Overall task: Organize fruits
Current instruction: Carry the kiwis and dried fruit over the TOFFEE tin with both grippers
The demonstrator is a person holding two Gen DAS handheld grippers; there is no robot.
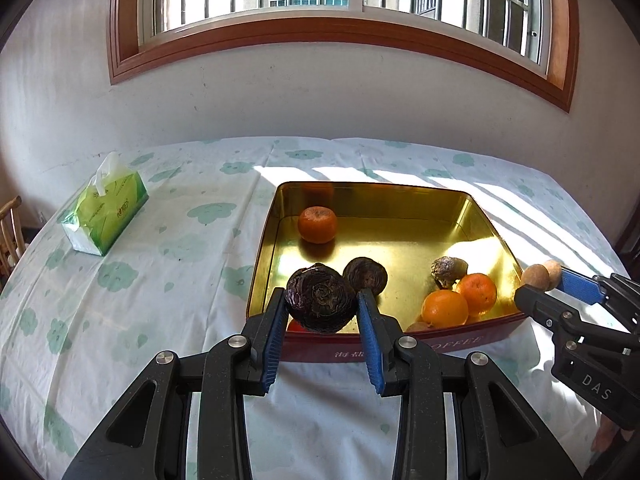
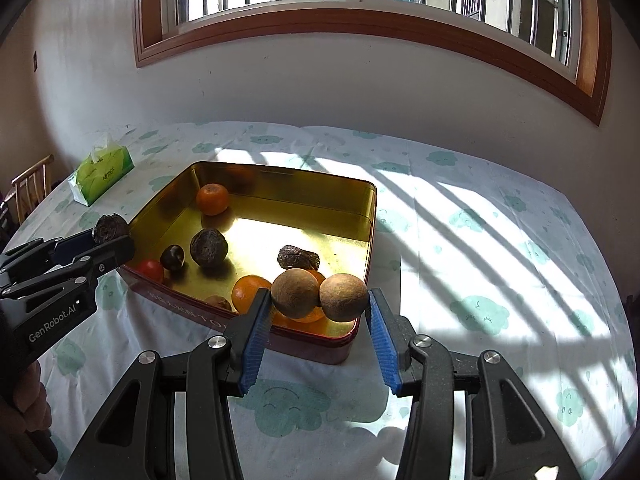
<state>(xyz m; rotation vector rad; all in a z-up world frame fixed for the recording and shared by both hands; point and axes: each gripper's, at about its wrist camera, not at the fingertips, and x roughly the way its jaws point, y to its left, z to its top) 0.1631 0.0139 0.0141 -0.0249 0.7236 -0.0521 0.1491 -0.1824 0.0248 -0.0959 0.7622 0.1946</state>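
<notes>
A gold-lined red tin sits on the table with oranges, dark wrinkled fruits and a red fruit inside. My left gripper is shut on a dark wrinkled fruit above the tin's near left edge. My right gripper is shut on two brown round fruits, held side by side above the tin's near right corner.
A green tissue box stands at the table's far left. A wooden chair is beyond the left edge. The cloud-print tablecloth runs to a wall under a window.
</notes>
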